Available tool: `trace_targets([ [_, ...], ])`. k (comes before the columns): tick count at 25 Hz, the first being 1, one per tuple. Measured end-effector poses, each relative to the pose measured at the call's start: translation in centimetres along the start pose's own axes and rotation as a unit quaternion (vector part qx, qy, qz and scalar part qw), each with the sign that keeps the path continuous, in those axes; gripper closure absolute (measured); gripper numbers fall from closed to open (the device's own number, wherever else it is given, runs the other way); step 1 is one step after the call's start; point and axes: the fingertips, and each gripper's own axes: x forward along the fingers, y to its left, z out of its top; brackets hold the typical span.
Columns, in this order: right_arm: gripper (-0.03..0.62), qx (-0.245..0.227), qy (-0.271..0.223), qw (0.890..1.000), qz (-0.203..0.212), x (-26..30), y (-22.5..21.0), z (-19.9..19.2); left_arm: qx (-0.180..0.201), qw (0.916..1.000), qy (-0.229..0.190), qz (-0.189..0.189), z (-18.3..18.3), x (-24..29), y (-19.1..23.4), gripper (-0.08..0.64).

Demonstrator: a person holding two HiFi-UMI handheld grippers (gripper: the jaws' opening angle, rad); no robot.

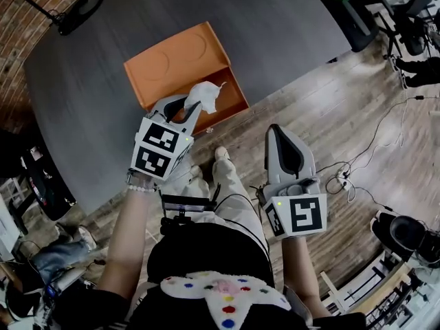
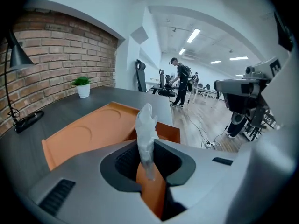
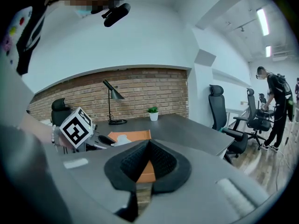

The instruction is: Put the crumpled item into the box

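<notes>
Left gripper (image 1: 194, 108): I saw its 2 jaws clamped on the crumpled item (image 1: 207, 96), with only a narrow gap between them, filled by the item.
Crumpled item: it was white and thin like paper. It was pinched at its lower part, and the rest stood out past the jaw tips.
Place of the item: in the head view it lay over the open half of the box (image 1: 234, 88), at the side nearest to me. I could not tell if it touched the box.
Box: it was orange and open, on the grey table (image 1: 275, 26), close to the table edge. Its lid (image 1: 175, 64) lay flat beside the open half, with 2 round marks on it.
Right gripper (image 1: 276, 130): its jaws were together, and I saw nothing between them. It was off the table, over the wooden floor (image 1: 344, 115), beside my leg.
Far side of the table: 1 black lamp (image 3: 111, 104) and 1 small plant (image 3: 153, 113) stood in front of the brick wall (image 3: 140, 85).
Room: 1 person (image 2: 180, 83) stood far behind, near some office chairs.
</notes>
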Motion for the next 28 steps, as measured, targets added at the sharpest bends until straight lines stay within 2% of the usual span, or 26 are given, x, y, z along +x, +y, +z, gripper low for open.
trace_targets([
  [7, 0.583, 0.01, 0.012, 1.0, -0.003, -0.2, -0.9, -1.3, -0.019, 0.9984, 0.051, -0.015, -1.5, 3.0, -0.3, 0.491],
  [13, 0.583, 0.013, 0.013, 1.0, -0.002, 0.1, -1.1, -1.8, -0.004, 0.9963, 0.084, -0.02, -2.8, 4.5, -0.4, 0.487],
  [17, 0.583, 0.014, 0.014, 1.0, 0.0, 0.1, -1.2, -1.9, -0.002, 0.995, 0.1, -0.008, -3.4, 4.8, -0.1, 0.421],
  [21, 0.583, 0.016, 0.018, 1.0, 0.001, 0.1, -1.3, -2.3, 0.003, 0.9939, 0.11, 0.003, -3.7, 4.8, 0.0, 0.36],
  [28, 0.583, 0.016, 0.021, 1.0, 0.009, 0.1, -1.0, -2.5, -0.005, 0.9958, 0.09, 0.02, -3.0, 3.7, 0.3, 0.347],
])
